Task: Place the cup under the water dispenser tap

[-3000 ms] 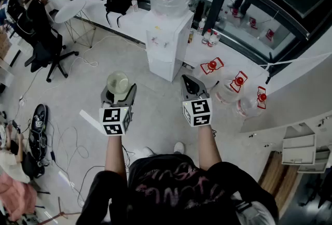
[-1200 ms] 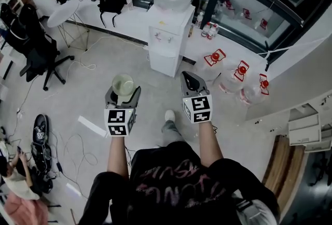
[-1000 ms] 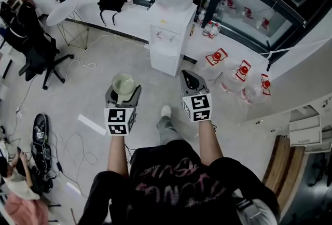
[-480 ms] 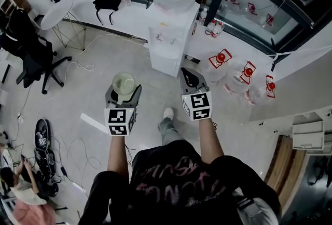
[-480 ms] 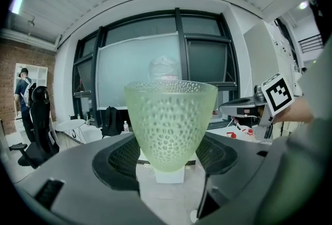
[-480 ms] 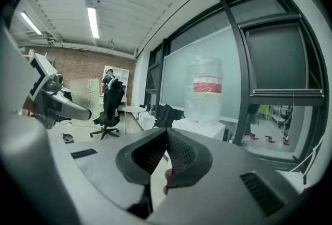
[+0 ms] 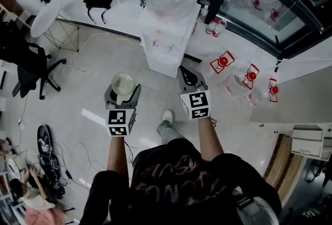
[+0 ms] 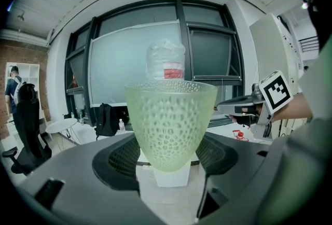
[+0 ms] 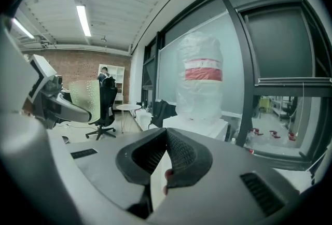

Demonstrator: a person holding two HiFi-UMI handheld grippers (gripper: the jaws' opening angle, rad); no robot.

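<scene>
- Head view: from above the person (image 7: 176, 182), facing steeply down on the left gripper (image 7: 123, 87), the right gripper (image 7: 185, 75) and the floor (image 7: 93, 63).
- Gripper views: close along their jaws, level, both facing the water dispenser (image 9: 201, 99).

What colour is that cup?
The cup is pale translucent green with a dimpled pattern, clearest in the left gripper view.

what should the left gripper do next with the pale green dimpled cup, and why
Probably carry it forward and slightly right: the left gripper is shut on the pale green dimpled cup, and the white water dispenser stands ahead, its taps unreached.
</scene>
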